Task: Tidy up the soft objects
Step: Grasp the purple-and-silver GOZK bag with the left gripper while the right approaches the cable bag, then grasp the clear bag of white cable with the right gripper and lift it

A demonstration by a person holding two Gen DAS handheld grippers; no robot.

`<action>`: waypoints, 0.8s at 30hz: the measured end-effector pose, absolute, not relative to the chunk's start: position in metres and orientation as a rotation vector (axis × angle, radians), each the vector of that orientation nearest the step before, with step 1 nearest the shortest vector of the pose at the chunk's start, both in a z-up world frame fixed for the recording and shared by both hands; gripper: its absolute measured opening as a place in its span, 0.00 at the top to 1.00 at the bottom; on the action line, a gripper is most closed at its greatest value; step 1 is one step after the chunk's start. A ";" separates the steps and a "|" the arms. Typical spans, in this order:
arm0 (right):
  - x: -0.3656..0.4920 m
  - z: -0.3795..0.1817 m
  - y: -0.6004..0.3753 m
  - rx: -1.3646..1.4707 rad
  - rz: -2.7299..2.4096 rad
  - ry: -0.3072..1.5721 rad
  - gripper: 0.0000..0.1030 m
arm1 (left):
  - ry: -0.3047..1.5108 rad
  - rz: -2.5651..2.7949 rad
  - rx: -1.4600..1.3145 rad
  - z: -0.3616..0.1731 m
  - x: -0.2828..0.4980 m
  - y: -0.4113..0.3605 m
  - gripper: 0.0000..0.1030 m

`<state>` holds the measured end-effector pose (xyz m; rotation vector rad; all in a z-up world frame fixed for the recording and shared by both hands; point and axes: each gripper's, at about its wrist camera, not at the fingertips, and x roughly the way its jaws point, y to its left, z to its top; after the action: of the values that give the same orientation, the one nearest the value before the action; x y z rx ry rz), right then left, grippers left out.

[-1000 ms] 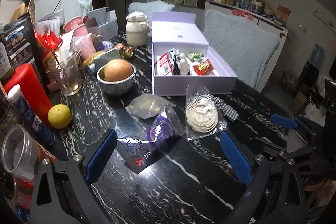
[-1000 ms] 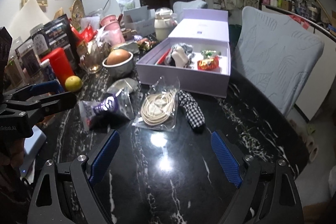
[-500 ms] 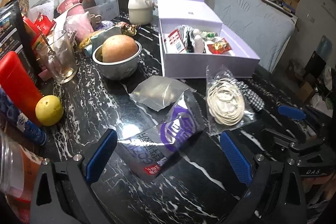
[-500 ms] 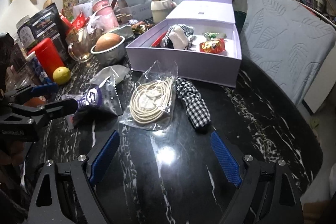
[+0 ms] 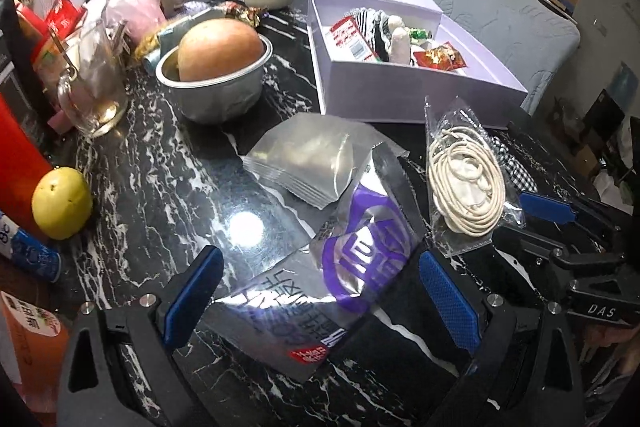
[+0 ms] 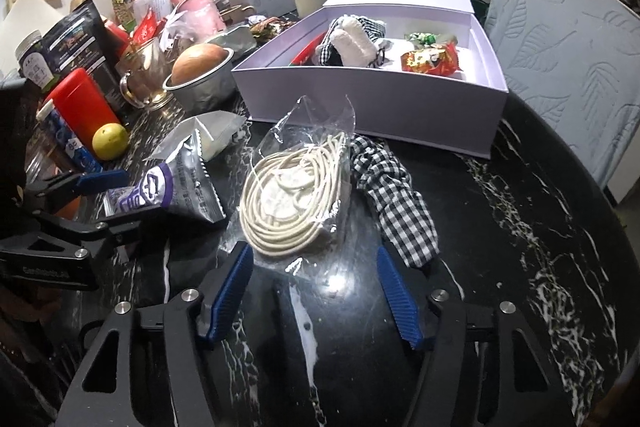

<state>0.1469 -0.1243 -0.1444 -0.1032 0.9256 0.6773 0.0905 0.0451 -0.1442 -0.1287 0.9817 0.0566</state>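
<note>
Both grippers have dropped closer to the black marble table (image 6: 520, 227) than a second ago, and the right gripper (image 6: 316, 291) has just been closing its jaws, now half spread with the near edge of the clear bag of cream cord (image 6: 296, 195) between them, seemingly not yet pinched. The left gripper (image 5: 320, 291) stands wide open astride the purple-printed foil packet (image 5: 352, 267). Each lies short of the lilac box (image 6: 380, 107), where other soft items already sit. The bag looks light, limp and slippery; gripping the bunched cord through the film should hold better than the loose plastic edge. The checked fabric (image 6: 396, 203) lies just beside it.
</note>
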 end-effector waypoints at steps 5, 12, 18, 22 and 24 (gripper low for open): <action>0.150 -0.148 -0.123 -0.090 0.696 0.946 0.69 | 1.005 0.050 -0.132 -0.151 0.094 0.046 0.03; 0.144 -0.145 -0.126 -0.093 0.713 0.944 0.88 | 0.976 0.057 -0.200 -0.148 0.088 0.050 0.38; 0.133 -0.141 -0.138 -0.090 0.714 0.935 0.90 | 0.985 0.046 -0.201 -0.148 0.080 0.037 0.59; 0.123 -0.141 -0.152 -0.085 0.712 0.949 0.90 | 0.990 0.027 -0.196 -0.146 0.073 0.023 0.59; 0.118 -0.142 -0.160 -0.075 0.711 0.960 0.90 | 0.997 0.016 -0.201 -0.145 0.068 0.015 0.59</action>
<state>0.1185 -0.1597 -0.1419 -0.0751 0.9601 0.7110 0.0685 0.0153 -0.1455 -0.2010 0.9971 0.0162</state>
